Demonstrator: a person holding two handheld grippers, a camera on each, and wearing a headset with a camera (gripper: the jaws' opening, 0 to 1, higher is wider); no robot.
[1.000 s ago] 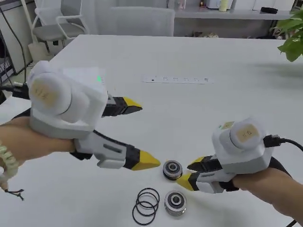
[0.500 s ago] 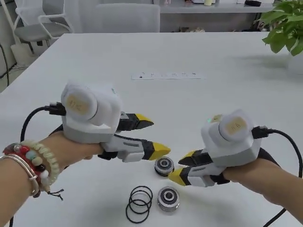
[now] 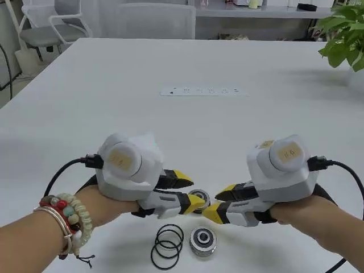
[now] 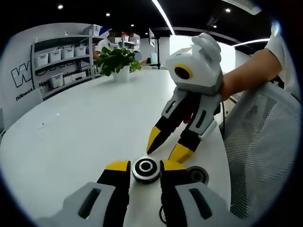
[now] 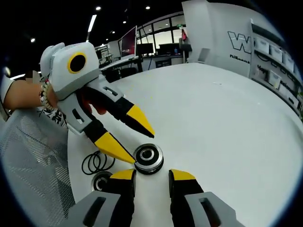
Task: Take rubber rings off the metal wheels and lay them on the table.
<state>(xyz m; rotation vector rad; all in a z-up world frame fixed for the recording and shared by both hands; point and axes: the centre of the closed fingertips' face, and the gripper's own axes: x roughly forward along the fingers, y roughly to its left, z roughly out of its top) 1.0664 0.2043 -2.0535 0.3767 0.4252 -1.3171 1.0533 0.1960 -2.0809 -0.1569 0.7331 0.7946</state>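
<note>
Round silver metal wheel (image 4: 146, 169) lies between parted yellow tips of left gripper (image 4: 145, 165); right gripper (image 5: 154, 174), parted too, stands empty just before it.

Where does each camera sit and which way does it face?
Head view: headset, looking down at the table; forearms, left gripper and right gripper show.
Left gripper view: on the left gripper, facing the right gripper across a wheel; own jaws below.
Right gripper view: the reverse, facing the left gripper; own jaws below.
Both gripper views share that wheel.
</note>
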